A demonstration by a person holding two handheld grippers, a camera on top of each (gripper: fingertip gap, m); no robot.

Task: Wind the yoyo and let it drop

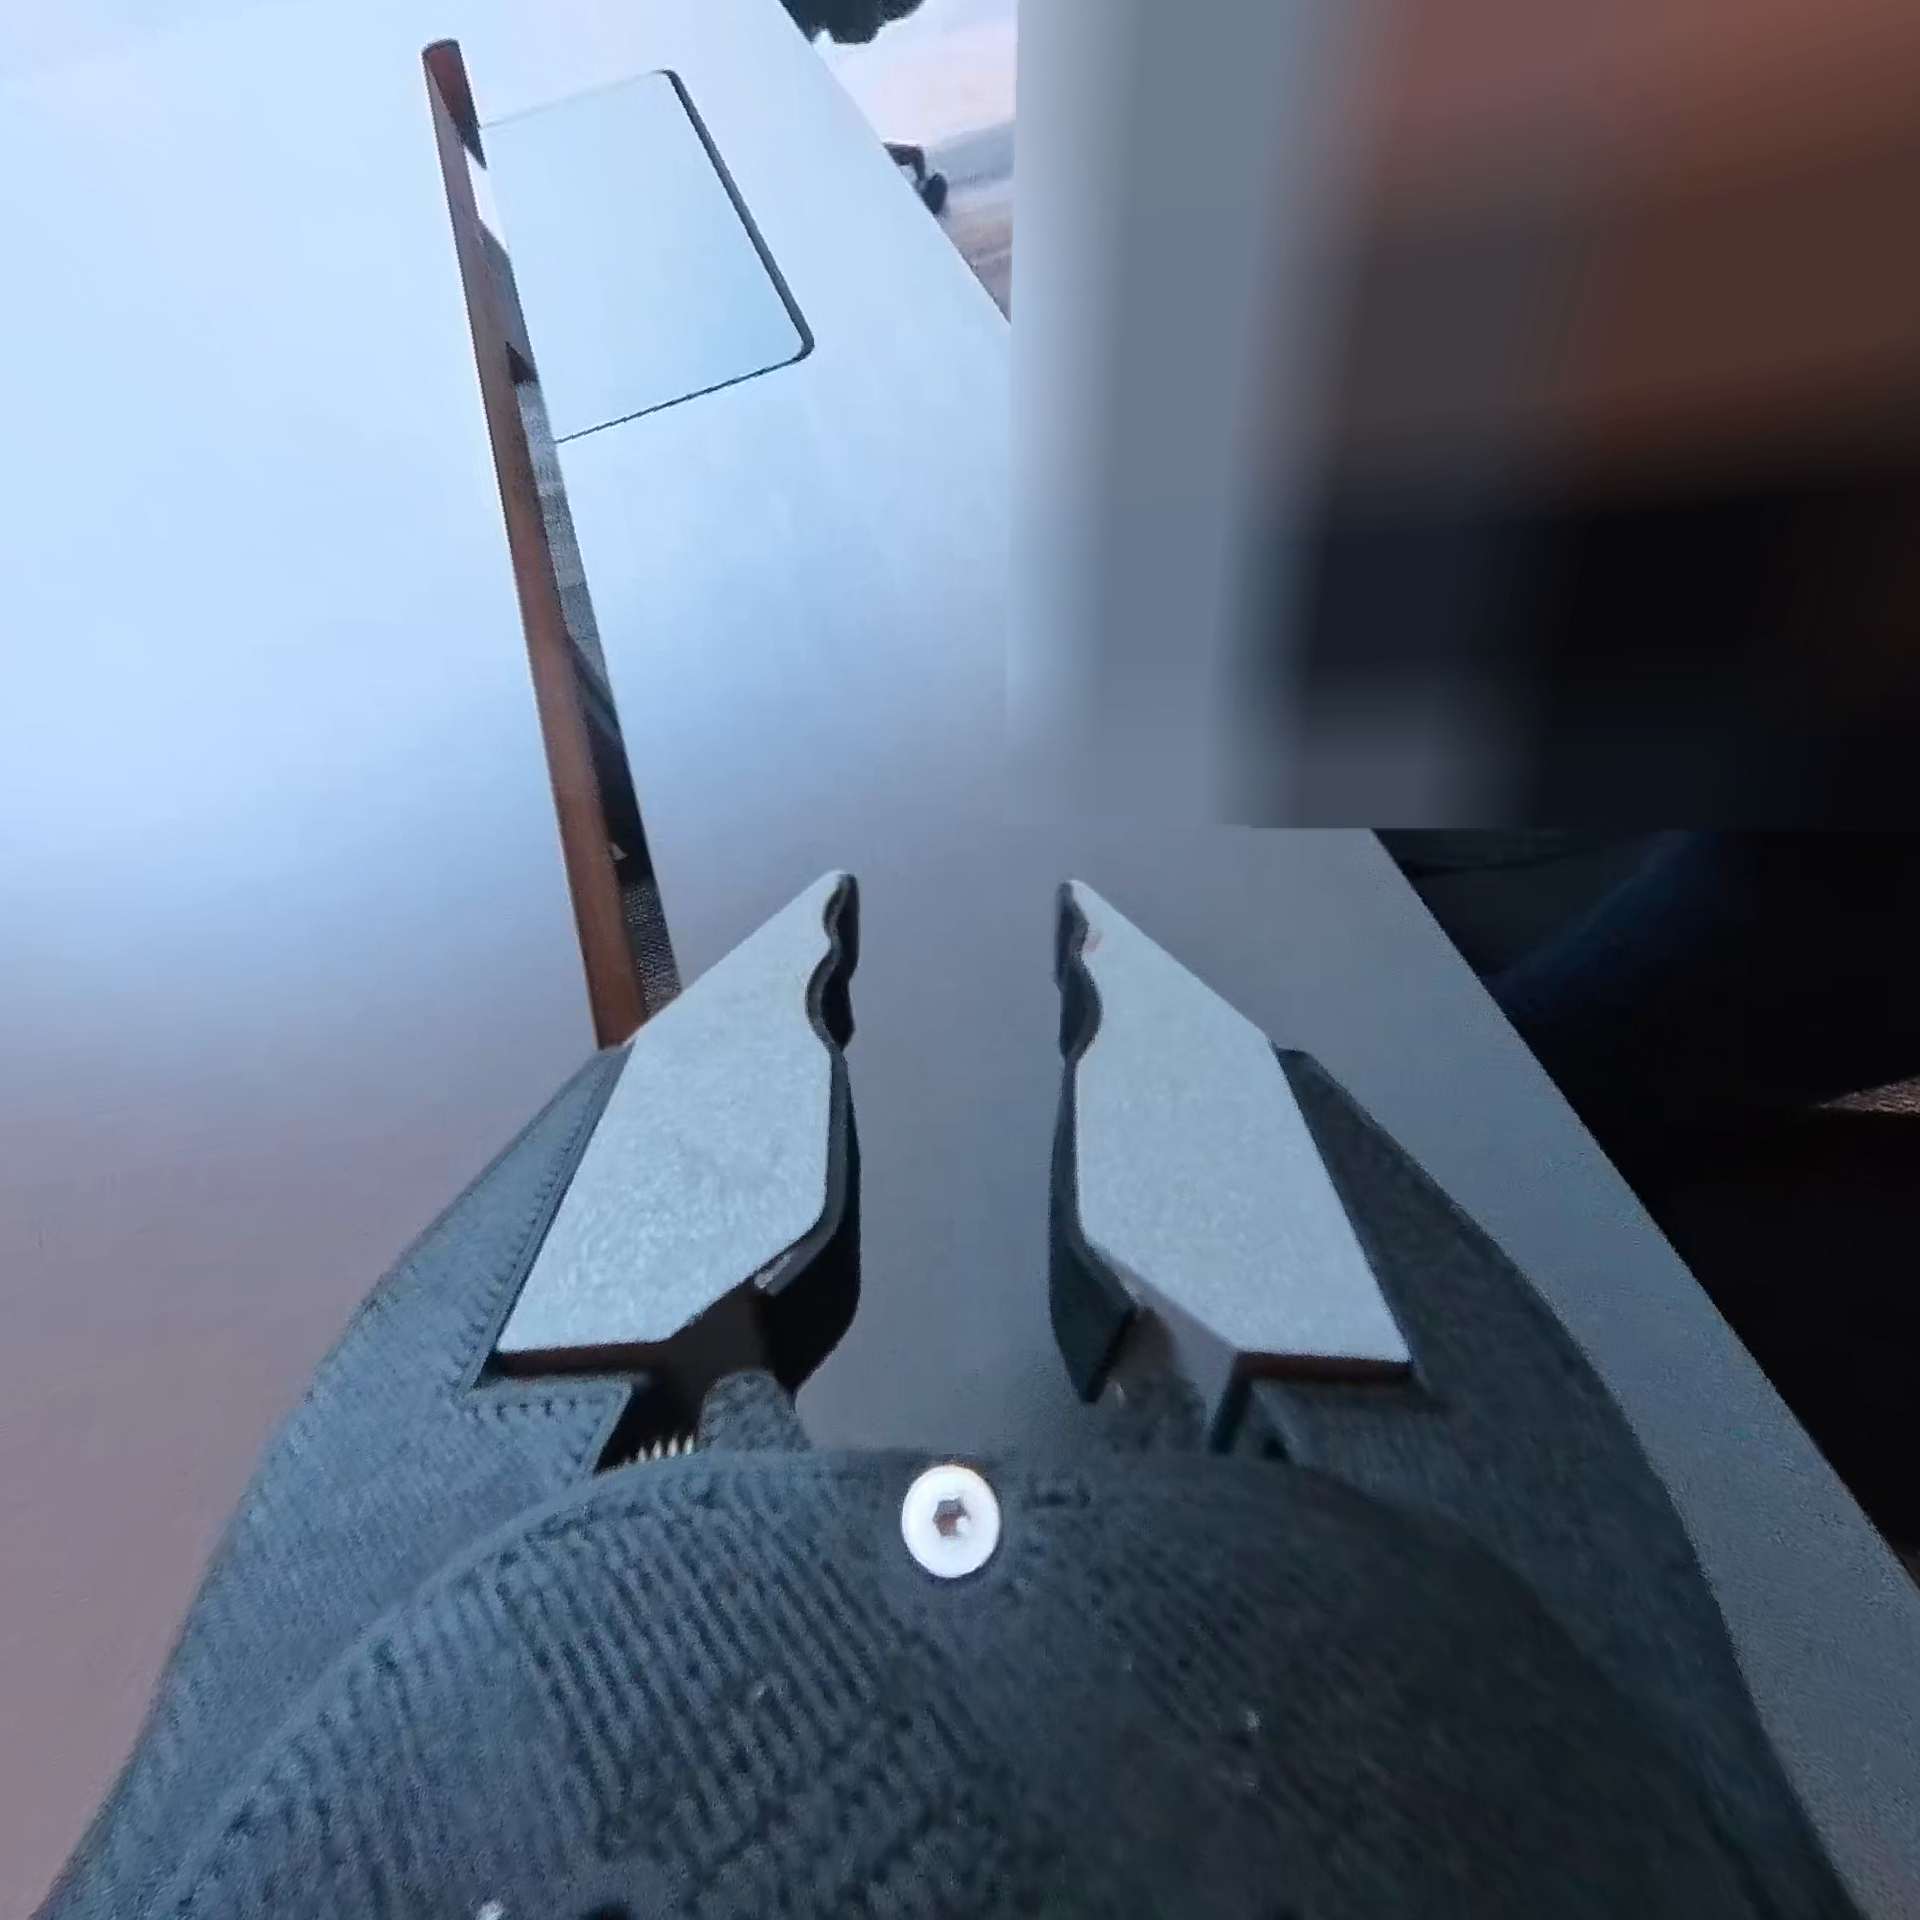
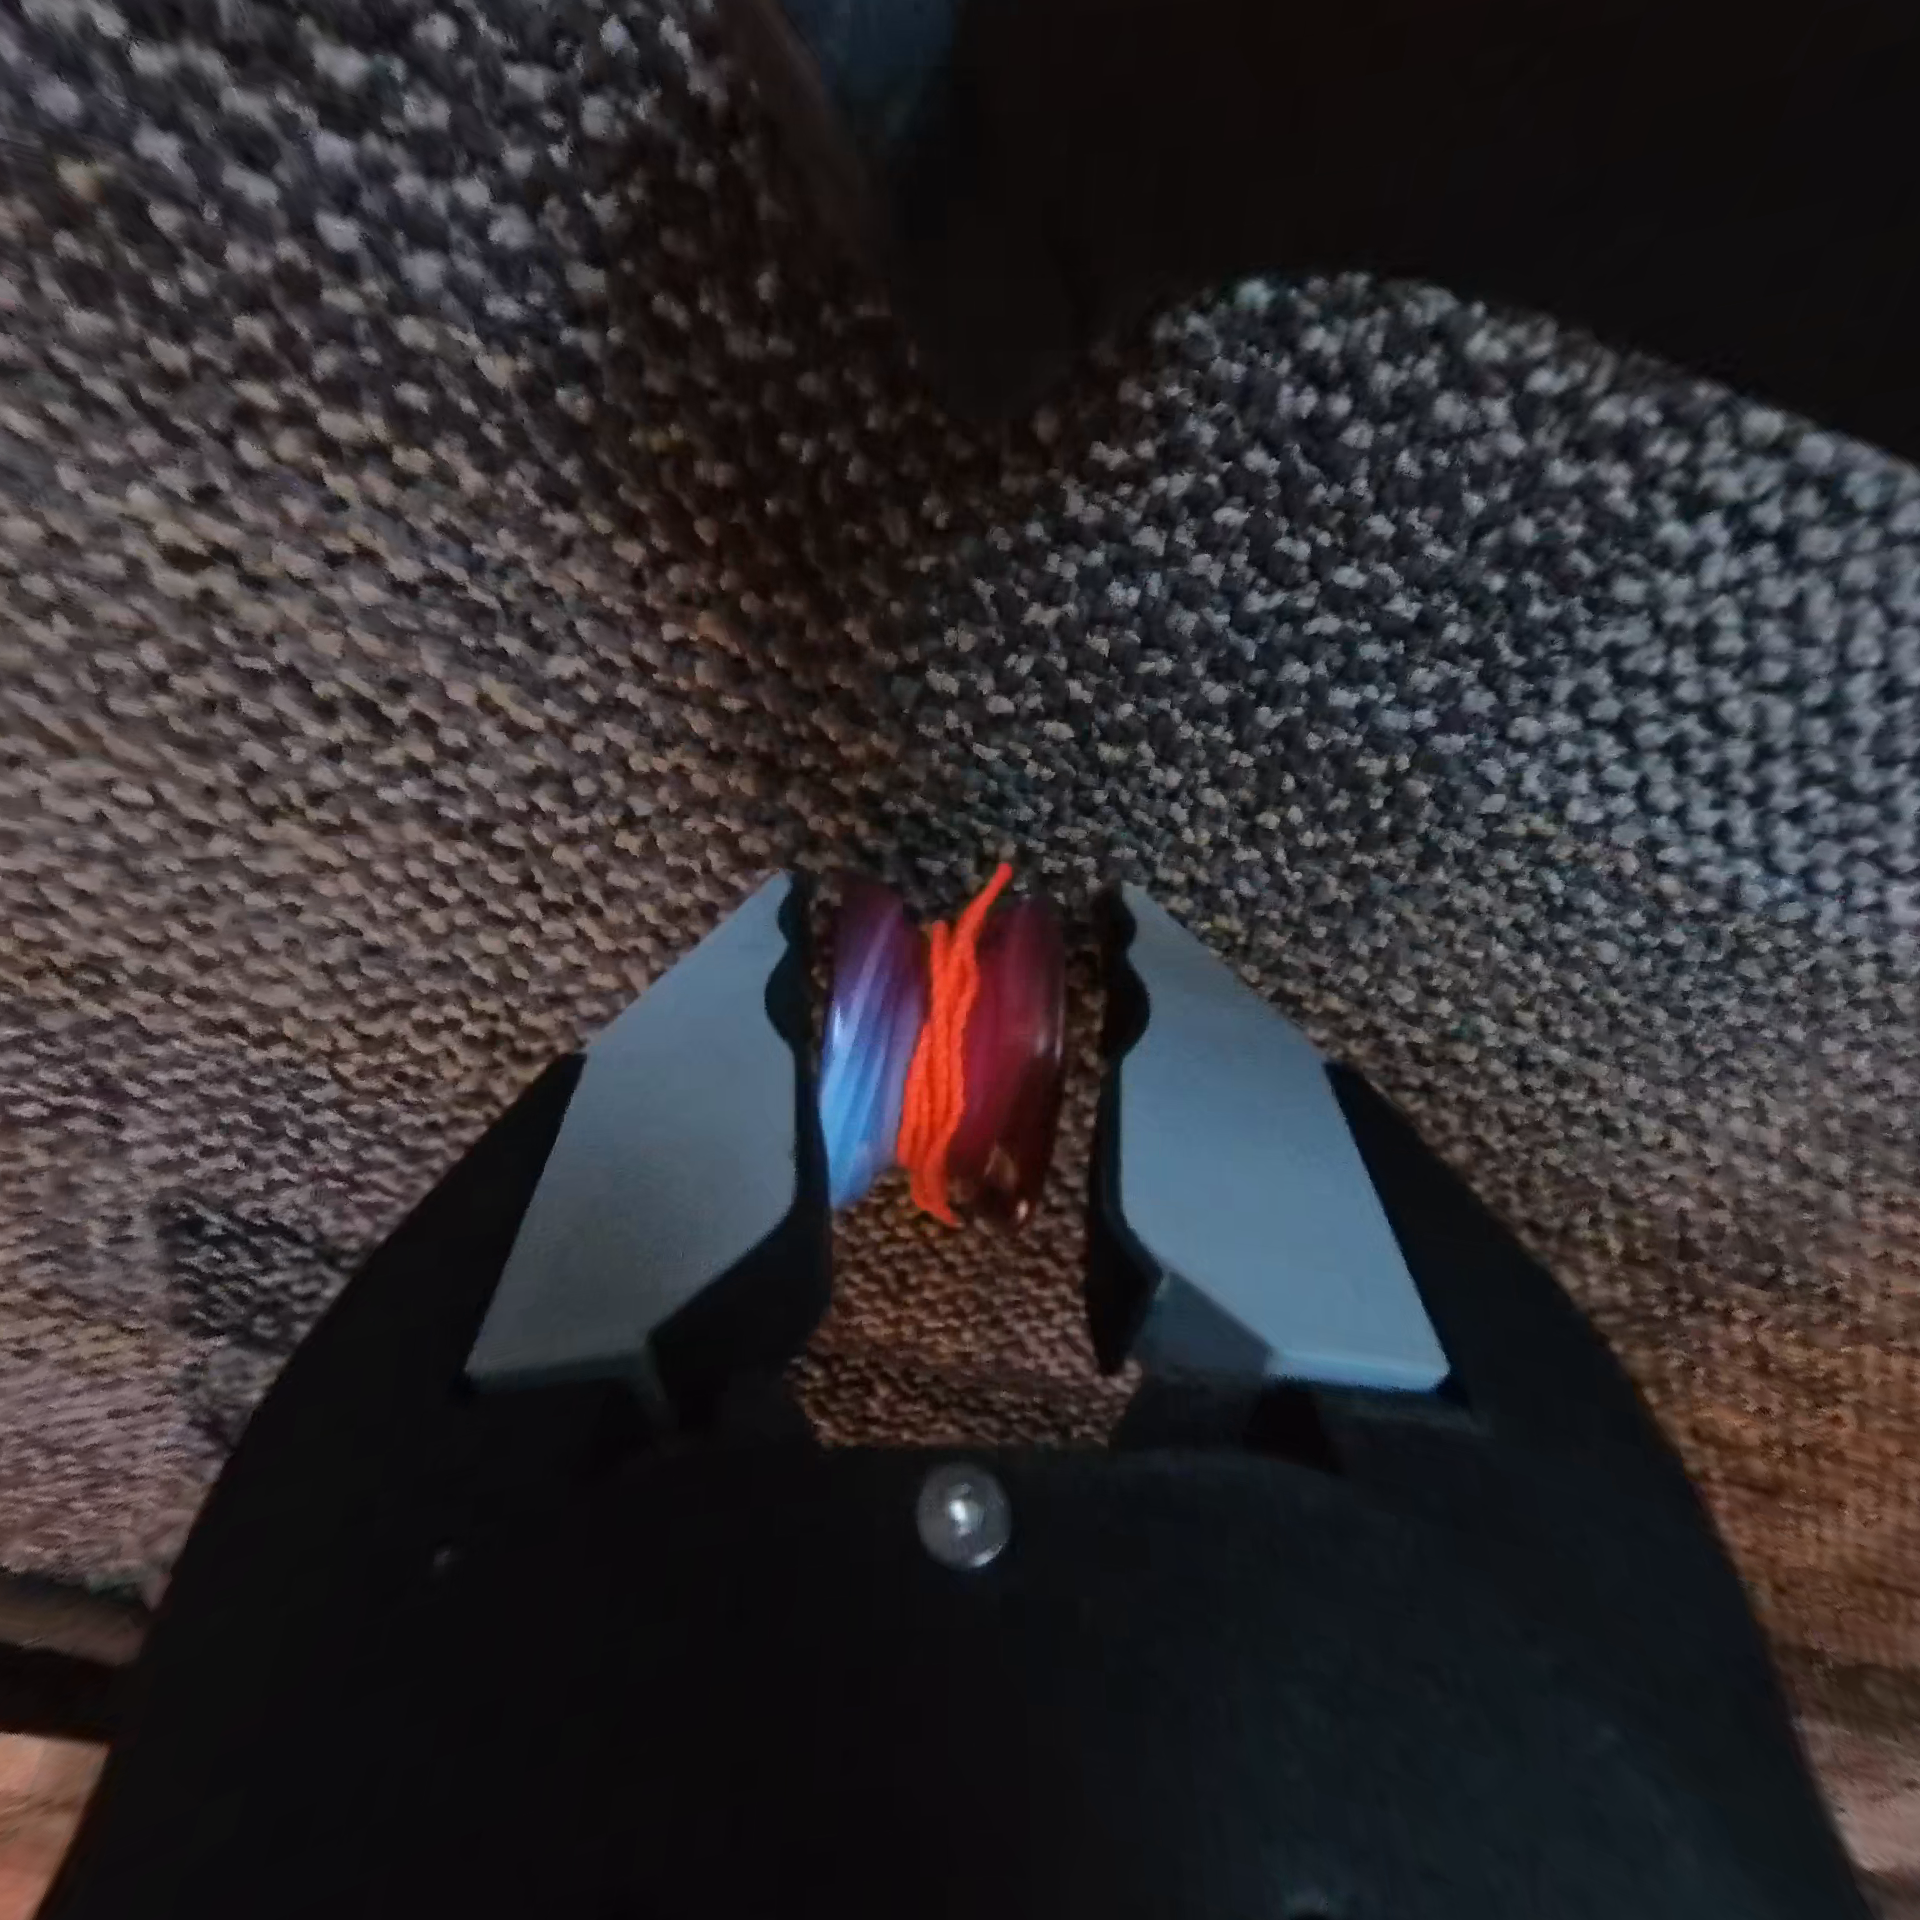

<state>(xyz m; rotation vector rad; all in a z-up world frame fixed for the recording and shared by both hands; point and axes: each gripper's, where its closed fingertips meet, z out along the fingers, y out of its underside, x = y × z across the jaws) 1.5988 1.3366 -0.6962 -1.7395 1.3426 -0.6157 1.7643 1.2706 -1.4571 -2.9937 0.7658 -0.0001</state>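
Orange string (image 2: 940, 1049) sits wound in the groove of the dark red yoyo (image 2: 945, 1049), which stands on edge between our right tongs (image 2: 951, 935) over speckled carpet (image 2: 1455, 675). We judge this pose lets it fall freely. On the right a gap shows between yoyo and pad; the left pad looks close, contact unclear. Our left tongs (image 1: 956, 935) stand apart, empty, above the grey table (image 1: 260, 520).

Speckled grey-brown carpet (image 2: 1455, 623) carries the yoyo (image 2: 940, 1049) (orange string wound in its groove). Smooth grey tabletop (image 1: 260, 520) bears a flat rectangular panel (image 1: 644, 260).
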